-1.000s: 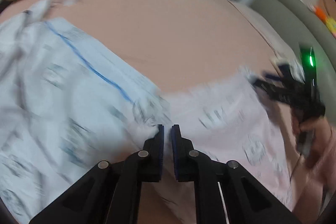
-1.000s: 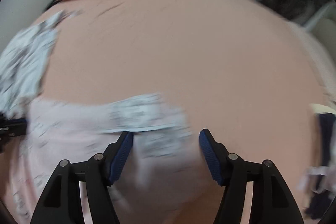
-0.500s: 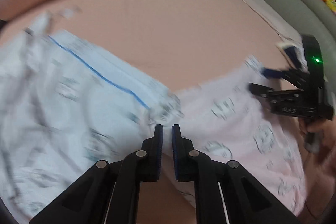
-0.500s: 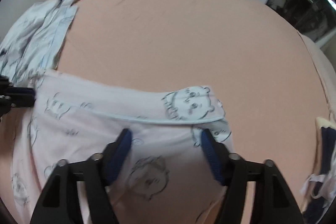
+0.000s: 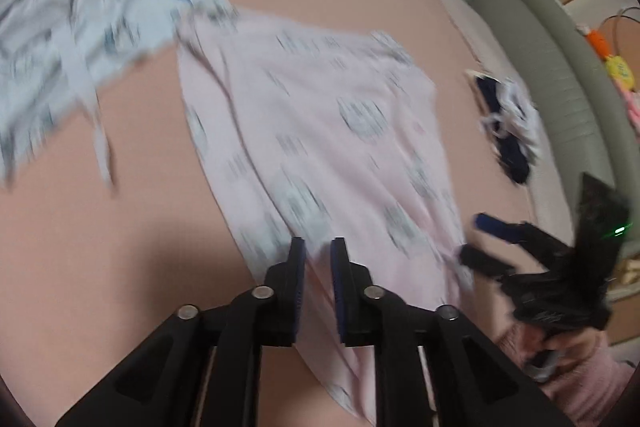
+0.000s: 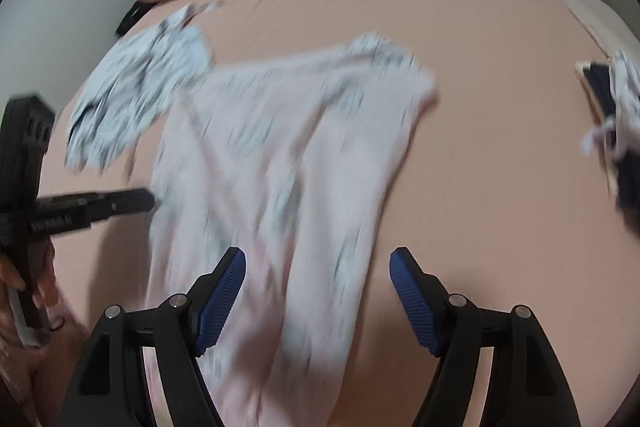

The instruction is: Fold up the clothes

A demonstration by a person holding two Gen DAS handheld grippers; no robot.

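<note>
Garment: we have dragged the pink printed garment [image 5: 328,131] nearer across the bed [image 6: 460,27], away from the pale blue garment [image 5: 68,39] at far left.
Left gripper [image 5: 318,255]: jaws narrow, pinching its near edge.
Right gripper [image 6: 318,279]: jaws wide, holding nothing.
Meaning: we judge it nearly laid out, folding not begun.

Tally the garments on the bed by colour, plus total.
Pink printed garment: 1
Light blue printed garment: 1
Navy and white garment: 1
Total: 3, all lying on the bed
</note>
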